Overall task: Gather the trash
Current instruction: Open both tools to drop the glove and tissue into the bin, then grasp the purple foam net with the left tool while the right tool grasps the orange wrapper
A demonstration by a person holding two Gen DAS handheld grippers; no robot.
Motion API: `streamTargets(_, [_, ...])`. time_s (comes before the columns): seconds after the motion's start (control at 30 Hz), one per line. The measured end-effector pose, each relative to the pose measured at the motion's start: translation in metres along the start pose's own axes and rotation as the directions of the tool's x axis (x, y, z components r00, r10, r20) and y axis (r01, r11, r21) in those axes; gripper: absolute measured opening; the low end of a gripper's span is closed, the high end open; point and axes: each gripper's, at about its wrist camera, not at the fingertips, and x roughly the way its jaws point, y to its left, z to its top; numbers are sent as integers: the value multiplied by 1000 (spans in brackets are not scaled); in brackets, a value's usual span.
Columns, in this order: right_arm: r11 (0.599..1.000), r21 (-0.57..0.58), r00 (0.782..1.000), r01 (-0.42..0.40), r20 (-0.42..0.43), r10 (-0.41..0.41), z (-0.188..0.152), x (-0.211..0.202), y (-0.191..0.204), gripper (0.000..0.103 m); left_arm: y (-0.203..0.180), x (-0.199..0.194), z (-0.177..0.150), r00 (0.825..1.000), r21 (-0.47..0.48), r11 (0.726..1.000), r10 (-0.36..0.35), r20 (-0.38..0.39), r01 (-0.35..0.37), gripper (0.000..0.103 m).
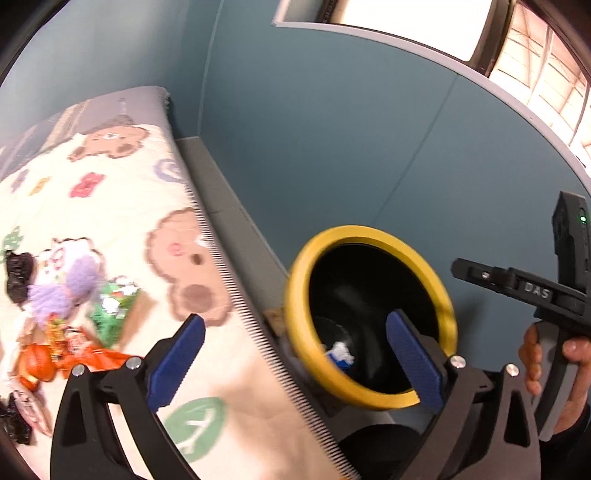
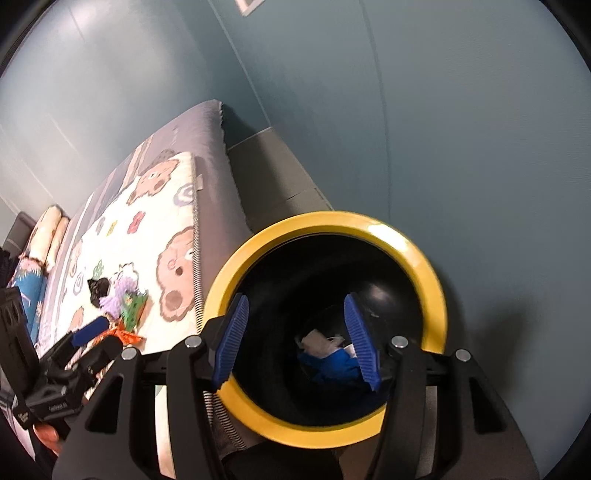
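Both jaws apart, empty, over yellow-rimmed bin (image 2: pixel 325 317) w/ blue-white scraps (image 2: pixel 332 360) inside.

Both wrist cameras look steeply down, close above the yellow-rimmed bin (image 1: pixel 369 317) (image 2: pixel 325 325) beside the bed (image 1: pixel 122 206) (image 2: pixel 147 236)

Walls: teal-blue panels (image 2: pixel 480 129), seamed.
Bed: grey mattress (image 2: pixel 210 140) under a cream bear-print blanket (image 1: pixel 122 206).
Window: bright pane (image 1: pixel 406 22) up high.
Pillows: far end (image 2: pixel 48 229).
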Motion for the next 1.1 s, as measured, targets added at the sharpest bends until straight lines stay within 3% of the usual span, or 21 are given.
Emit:
streamTargets(0.23, [995, -81, 998, -52, -37, 49, -12, 9, 54, 57, 60, -31, -11, 996, -61, 994, 90, 14, -89, 95])
streamTargets(0.47, [973, -193, 990, -124, -96, 107, -29, 26, 131, 58, 135, -60, -23, 976, -126, 969, 215, 14, -212, 95])
streamTargets(0.77, [936, -300, 976, -183, -172, 135, -52, 57, 218, 58, 233, -98, -45, 935, -221, 910, 354, -21, -350, 95])
streamTargets(1.1, [896, -387, 960, -217, -252, 124, -70, 94, 277, 58, 327, -119, -64, 885, -292, 838, 459, -83, -462, 95])
